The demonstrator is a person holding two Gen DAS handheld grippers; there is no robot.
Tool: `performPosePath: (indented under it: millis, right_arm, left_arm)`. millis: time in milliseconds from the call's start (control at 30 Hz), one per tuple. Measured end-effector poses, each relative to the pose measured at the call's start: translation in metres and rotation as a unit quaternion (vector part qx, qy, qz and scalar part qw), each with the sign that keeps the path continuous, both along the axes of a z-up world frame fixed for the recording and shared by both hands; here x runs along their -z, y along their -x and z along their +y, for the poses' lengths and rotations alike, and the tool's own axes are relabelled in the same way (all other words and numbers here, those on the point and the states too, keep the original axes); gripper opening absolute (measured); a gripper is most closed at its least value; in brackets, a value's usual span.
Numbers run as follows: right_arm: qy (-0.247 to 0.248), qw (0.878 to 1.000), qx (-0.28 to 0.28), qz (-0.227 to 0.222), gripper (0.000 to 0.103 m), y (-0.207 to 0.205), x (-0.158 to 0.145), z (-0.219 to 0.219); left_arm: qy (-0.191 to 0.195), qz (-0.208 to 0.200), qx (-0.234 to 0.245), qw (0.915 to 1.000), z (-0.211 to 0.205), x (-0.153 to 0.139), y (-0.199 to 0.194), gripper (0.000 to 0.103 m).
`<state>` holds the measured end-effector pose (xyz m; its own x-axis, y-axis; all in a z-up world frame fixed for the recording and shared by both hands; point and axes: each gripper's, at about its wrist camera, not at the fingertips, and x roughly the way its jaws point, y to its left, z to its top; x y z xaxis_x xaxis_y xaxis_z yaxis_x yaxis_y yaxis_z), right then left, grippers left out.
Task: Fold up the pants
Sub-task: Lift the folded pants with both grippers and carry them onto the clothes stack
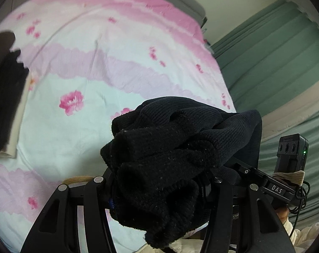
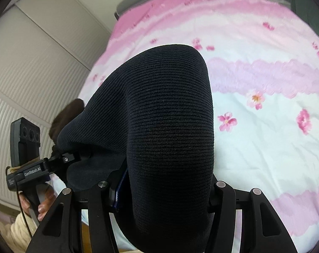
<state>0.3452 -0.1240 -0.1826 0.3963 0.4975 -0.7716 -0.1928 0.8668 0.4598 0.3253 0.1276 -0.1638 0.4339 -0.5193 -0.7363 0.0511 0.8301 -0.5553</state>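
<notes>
Bunched black pants (image 1: 159, 164) sit clamped in the left gripper (image 1: 157, 191) and right gripper (image 2: 168, 189) above the bedsheet (image 1: 75, 73).

Pink floral bedsheet (image 1: 79, 67), green curtain (image 1: 271, 48) (pleated), white slatted wardrobe doors (image 2: 33, 67), perhaps.

Bedspread (image 1: 100, 67) ahead lies open across its middle and far end. Dark pile (image 1: 3, 97) occupies the left edge in the left wrist view. Black pants (image 2: 170, 126) bunch over both grippers, blocking the near field (fingertips hidden). Green curtain (image 1: 275, 63) bounds one side, white wardrobe doors (image 2: 33, 63) the other
</notes>
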Motion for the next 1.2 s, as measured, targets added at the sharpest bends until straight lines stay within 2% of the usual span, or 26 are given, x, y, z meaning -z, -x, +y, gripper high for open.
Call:
performPosePath:
  millis: [267, 467, 800, 1000, 1200]
  right_arm:
    - [-0.013, 0.999, -0.009, -0.051, 0.056, 0.053, -0.058, -0.012]
    - [-0.016, 0.995, -0.047, -0.088, 0.056, 0.086, -0.086, -0.013]
    - [-0.026, 0.987, -0.093, -0.133, 0.056, 0.131, -0.109, -0.007]
    - [-0.028, 0.981, -0.11, -0.159, 0.056, 0.162, -0.128, 0.008]
    - [-0.027, 0.977, -0.121, -0.172, 0.056, 0.164, -0.139, 0.06]
  left_arm:
    - [-0.021, -0.065, -0.03, 0.9972, -0.011, -0.064, 0.073, 0.054]
    - [-0.024, -0.09, -0.071, 0.9931, -0.014, -0.087, 0.127, 0.054]
    - [-0.029, -0.126, -0.114, 0.9851, -0.001, -0.116, 0.197, 0.054]
    - [-0.029, -0.153, -0.131, 0.979, 0.033, -0.131, 0.224, 0.054]
    - [-0.029, -0.167, -0.139, 0.9757, 0.096, -0.139, 0.241, 0.054]
